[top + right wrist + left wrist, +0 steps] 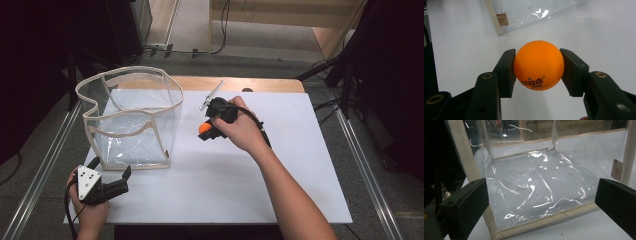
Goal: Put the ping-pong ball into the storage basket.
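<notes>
An orange ping-pong ball [539, 65] with dark print is clamped between the two black jaws of my right gripper [537, 71]. In the high view the ball [204, 128] shows at the tip of that gripper [206, 131], over the white sheet just right of a clear plastic bag [131, 117] with beige trim that stands open. My left gripper [125, 180] rests near the table's front left corner, open and empty, its jaws pointing at the bag's front bottom edge [541, 220].
A white sheet [280, 175] covers most of the wooden table [260, 84]. A thin clear strip [212, 94] lies behind the right hand. Metal rails run along both sides of the table, and cables trail on the floor beyond.
</notes>
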